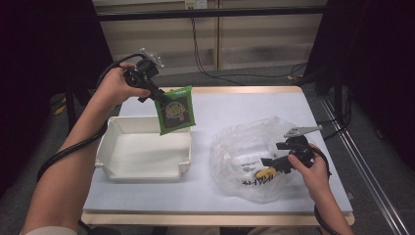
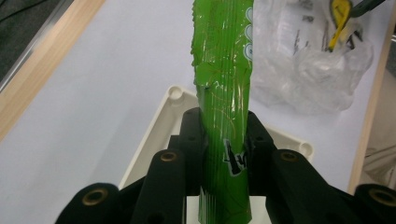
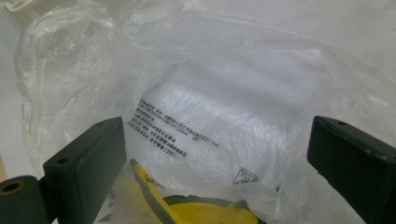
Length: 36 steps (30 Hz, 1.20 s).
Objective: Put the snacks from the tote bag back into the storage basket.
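A green snack packet [image 1: 176, 110] hangs in the air over the far right corner of a white tray [image 1: 147, 174]. My left gripper [image 1: 155, 95] is shut on the packet's upper corner. In the left gripper view the packet [image 2: 223, 93] stands edge-on between the two black jaws of my left gripper [image 2: 223, 122], above the tray's rim [image 2: 159, 121]. My right gripper [image 1: 270, 166] rests at a crumpled clear plastic bag [image 1: 244, 147] on the right. Its jaws stand wide open [image 3: 217, 140], facing the bag's film [image 3: 210, 70]. A yellow packet [image 3: 205, 212] lies just below them.
The table has a pale grey top [image 1: 244, 105] with a wooden edge [image 1: 215, 219]. The white tray holds nothing. Cables trail on the floor behind the table. In the left gripper view the plastic bag [image 2: 308, 79] and yellow packet [image 2: 338, 23] lie beyond the tray.
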Available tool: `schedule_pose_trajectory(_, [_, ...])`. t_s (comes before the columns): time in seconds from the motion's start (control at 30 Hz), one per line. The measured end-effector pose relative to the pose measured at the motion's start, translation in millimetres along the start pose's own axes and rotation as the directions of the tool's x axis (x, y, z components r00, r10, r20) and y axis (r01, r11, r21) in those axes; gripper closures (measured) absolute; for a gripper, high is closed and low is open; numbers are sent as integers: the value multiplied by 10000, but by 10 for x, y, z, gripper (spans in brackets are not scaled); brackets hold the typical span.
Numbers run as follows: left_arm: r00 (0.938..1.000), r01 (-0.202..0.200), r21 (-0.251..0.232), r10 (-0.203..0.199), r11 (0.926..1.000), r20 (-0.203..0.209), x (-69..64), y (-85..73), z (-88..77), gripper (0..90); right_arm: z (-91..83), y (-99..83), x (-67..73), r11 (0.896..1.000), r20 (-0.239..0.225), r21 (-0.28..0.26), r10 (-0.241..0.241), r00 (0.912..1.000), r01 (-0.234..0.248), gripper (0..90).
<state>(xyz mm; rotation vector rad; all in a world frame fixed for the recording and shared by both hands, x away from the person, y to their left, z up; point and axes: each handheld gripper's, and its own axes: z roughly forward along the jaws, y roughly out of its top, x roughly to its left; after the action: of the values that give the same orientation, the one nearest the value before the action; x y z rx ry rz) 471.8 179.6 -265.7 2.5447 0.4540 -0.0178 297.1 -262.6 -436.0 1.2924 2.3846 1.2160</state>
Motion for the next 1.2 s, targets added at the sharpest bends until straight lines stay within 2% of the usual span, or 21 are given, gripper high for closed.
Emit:
schedule_pose_trajectory(0.07, [10000,35,33,-35,10000,-25,24,-41,9,744,-2,-1,-3,10000,11,1,-14,10000,14,46])
schedule_pose_trajectory(0.13, [9999,-14,281,18,9996,-153,75,-119,34,745,0,-3,-4,10000,14,-21,-9,10000,9,46])
schedule_pose_trajectory(0.17, [9997,143,379,-136,9992,-182,106,-196,74,745,5,-5,-6,10000,-15,12,-17,10000,17,46])
schedule_pose_trajectory(0.2, [9998,135,355,-131,9993,-132,124,-232,101,744,6,-7,-8,10000,-15,11,-27,10000,27,46])
schedule_pose_trajectory(0.27, [9999,66,461,-60,9989,-122,142,-253,112,744,8,-8,-9,10000,-17,3,-20,10000,20,46])
schedule_pose_trajectory(0.3, [9997,206,397,-199,9990,-161,157,-289,147,744,10,-9,-10,10000,-18,-17,-8,10000,8,46])
schedule_pose_trajectory(0.33, [9998,129,427,-121,9990,-183,177,-313,175,744,11,-11,-10,10000,-69,-9,55,10000,-55,46])
schedule_pose_trajectory(0.37, [9996,246,537,-238,9983,-152,201,-352,251,744,18,-12,-8,10000,-72,5,3,10000,-3,46])
schedule_pose_trajectory(0.4, [9996,246,537,-238,9983,-152,201,-352,251,744,18,-12,-8,10000,-72,5,3,10000,-3,46])
schedule_pose_trajectory(0.43, [9998,54,615,-43,9981,-176,230,-376,333,744,24,-10,0,10000,-66,20,20,10000,-20,46])
schedule_pose_trajectory(0.57, [10000,-17,723,23,9974,-87,287,-391,444,744,29,-9,9,10000,-106,45,-60,9999,61,46])
schedule_pose_trajectory(0.6, [9994,-301,830,313,9961,-129,327,-386,505,744,29,-10,11,10000,-113,50,-61,9999,62,46])
schedule_pose_trajectory(0.67, [9993,-334,853,348,9958,-159,335,-383,526,744,28,-10,12,10000,-100,49,-62,9999,62,47])
schedule_pose_trajectory(0.77, [9966,-785,977,807,9921,-189,389,-363,611,742,28,-19,2,10000,-125,57,-29,9999,30,47])
schedule_pose_trajectory(0.9, [9954,-919,1108,942,9896,-161,444,-376,666,740,38,-22,-2,10000,-124,51,-25,9999,25,47])
schedule_pose_trajectory(0.97, [9931,-1143,1076,1166,9876,-153,492,-420,724,726,45,-22,-5,10000,-131,78,-26,9999,27,47])
schedule_pose_trajectory(1.03, [9942,-1040,1081,1065,9887,-180,501,-443,736,714,45,-23,-8,10000,-108,78,-27,9999,28,47])
schedule_pose_trajectory(1.1, [9930,-1102,1062,1141,9882,-311,527,-482,745,620,42,-27,-10,10000,-108,81,-7,9999,8,47])
schedule_pose_trajectory(1.13, [9944,-912,768,950,9929,-474,553,-510,723,570,39,-29,-10,10000,-89,89,35,10000,-34,47])
schedule_pose_trajectory(1.2, [9949,-786,639,823,9949,-583,571,-531,695,504,43,-31,-13,10000,-79,95,6,10000,-5,47])
